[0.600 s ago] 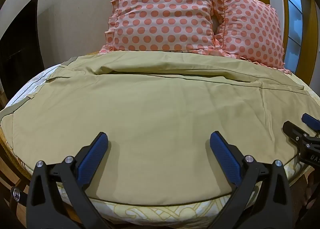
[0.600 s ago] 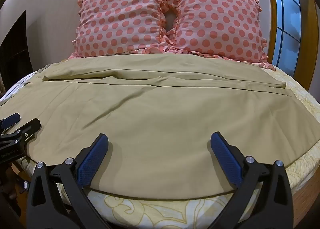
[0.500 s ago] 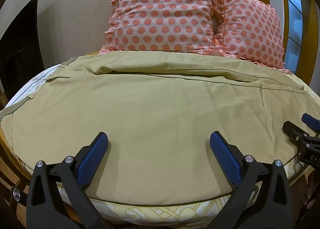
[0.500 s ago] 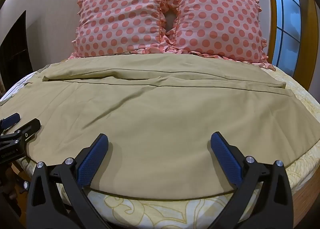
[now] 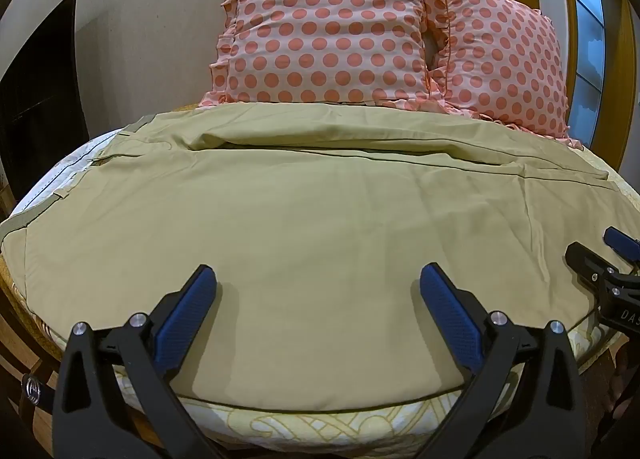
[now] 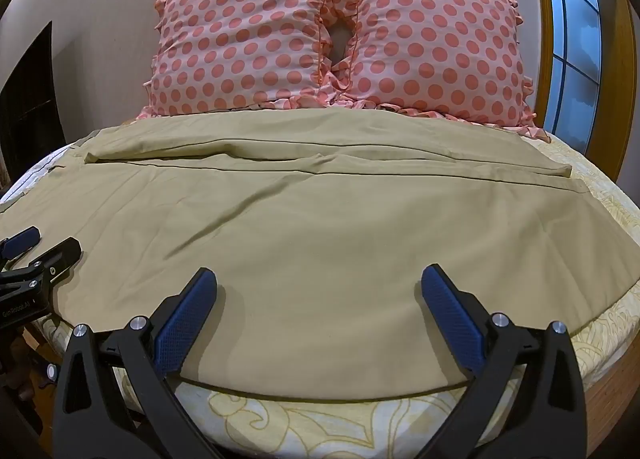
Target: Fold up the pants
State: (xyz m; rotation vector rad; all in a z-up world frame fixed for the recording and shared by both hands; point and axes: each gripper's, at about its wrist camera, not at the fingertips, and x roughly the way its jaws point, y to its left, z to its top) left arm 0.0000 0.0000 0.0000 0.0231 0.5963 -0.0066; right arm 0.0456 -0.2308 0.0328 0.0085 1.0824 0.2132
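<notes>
khaki pants point(image 5: 320, 227) spread flat on bed point(image 6: 320, 423); left gripper point(image 5: 316, 291), right gripper point(image 6: 318, 291) both spread apart, holding nothing.

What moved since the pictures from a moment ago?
Nothing visibly moved. The left gripper and the right gripper are both open and hover over the near edge of the pants, holding nothing, as before. The pants lie spread flat on the bed in the same place, with the two pillows behind them.
</notes>
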